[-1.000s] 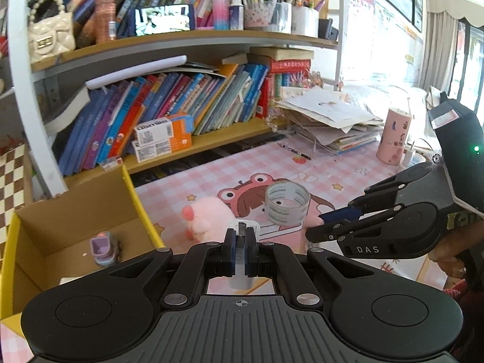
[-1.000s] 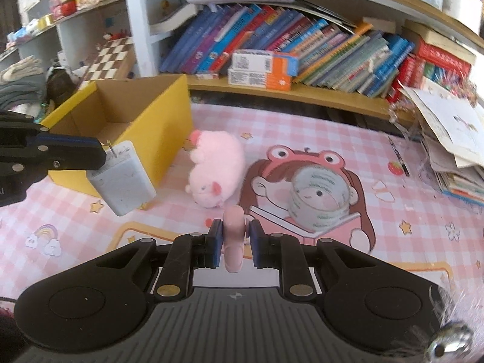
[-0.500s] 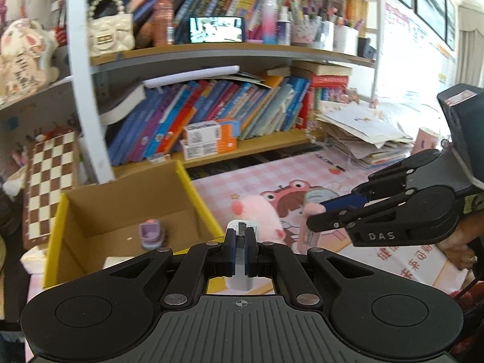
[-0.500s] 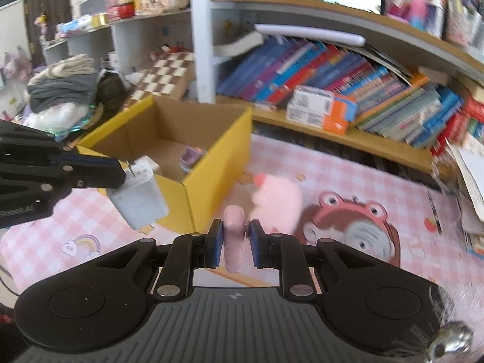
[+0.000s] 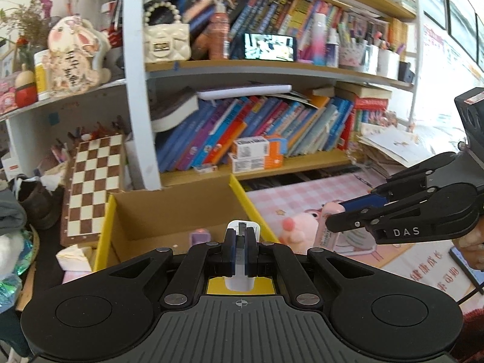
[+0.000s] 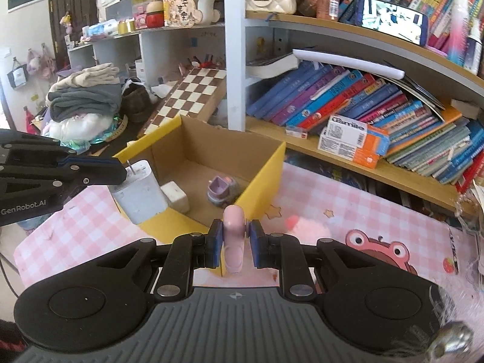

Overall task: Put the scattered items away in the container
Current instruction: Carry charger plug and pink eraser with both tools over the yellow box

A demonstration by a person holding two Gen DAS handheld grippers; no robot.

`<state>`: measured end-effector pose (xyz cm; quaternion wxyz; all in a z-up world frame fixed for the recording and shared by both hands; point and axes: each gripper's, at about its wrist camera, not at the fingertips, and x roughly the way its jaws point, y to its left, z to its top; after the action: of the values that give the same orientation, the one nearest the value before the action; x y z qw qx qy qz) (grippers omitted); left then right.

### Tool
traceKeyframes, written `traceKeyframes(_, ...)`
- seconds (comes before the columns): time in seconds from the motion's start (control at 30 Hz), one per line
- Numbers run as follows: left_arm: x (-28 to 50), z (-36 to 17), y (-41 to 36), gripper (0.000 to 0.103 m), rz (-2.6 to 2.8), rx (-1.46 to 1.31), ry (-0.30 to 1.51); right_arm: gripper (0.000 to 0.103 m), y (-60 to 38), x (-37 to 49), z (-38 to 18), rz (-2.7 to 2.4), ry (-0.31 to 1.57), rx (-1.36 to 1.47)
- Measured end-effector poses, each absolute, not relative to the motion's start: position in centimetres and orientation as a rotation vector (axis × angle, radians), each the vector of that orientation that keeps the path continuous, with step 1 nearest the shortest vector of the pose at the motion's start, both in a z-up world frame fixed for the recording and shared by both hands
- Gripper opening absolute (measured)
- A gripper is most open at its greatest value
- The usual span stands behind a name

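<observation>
Box (image 6: 273, 163) at frame centre already holds two items. Left gripper (image 5: 240, 246) clenches a charger (image 6: 137, 192), right gripper (image 6: 234, 242) a pink tube (image 6: 233, 242); pig (image 6: 308, 228) lies outside.

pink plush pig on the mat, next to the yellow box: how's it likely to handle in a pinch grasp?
The pink plush pig looks fuzzy and rounded, so it is probably soft and would squash between the tongs. It is likely light for its bulk. Lying on the checked mat, it seems more apt to flop or tumble than slide if pushed.
</observation>
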<state>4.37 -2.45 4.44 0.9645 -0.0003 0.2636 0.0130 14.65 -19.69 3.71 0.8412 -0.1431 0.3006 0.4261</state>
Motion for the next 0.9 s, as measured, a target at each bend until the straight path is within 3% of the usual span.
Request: traceKeyframes(0.9, 11.4, 3.4, 3.4, 0.004, 0.101, -0.008, 0.566, 0.018, -10.0, 20.6, 3.2, 1.040, 0.598, -0.407)
